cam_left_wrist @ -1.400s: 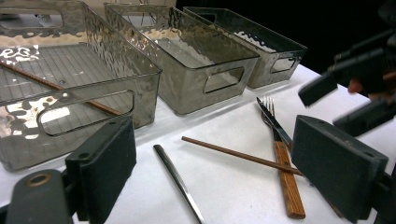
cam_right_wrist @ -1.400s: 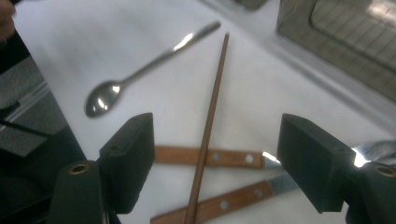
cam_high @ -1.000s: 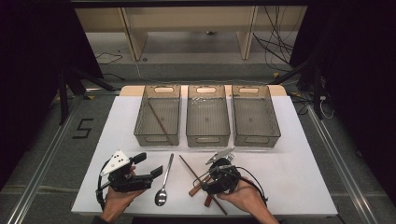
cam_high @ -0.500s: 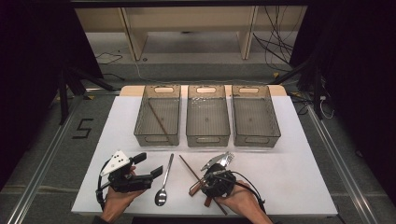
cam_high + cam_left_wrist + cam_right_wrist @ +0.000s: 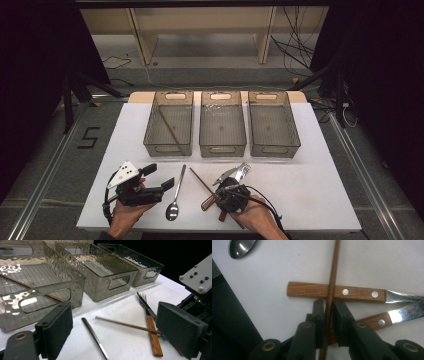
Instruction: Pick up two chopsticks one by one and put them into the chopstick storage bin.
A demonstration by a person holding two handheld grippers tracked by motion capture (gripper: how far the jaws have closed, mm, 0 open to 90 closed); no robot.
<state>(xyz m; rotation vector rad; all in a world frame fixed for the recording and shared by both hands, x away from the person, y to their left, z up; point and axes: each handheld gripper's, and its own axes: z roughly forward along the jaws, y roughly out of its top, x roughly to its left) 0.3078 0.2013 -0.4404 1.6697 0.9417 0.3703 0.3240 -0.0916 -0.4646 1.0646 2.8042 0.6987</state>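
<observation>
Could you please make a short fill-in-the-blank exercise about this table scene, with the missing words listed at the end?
1. The fingers of the right gripper close around a thin wooden ____.
2. Behind the cutlery stand ____ clear bins in a row.
3. The left bin already holds one ____.
4. Between the two grippers lies a metal ____, free on the table.

Missing words: chopstick; three; chopstick; spoon
</observation>
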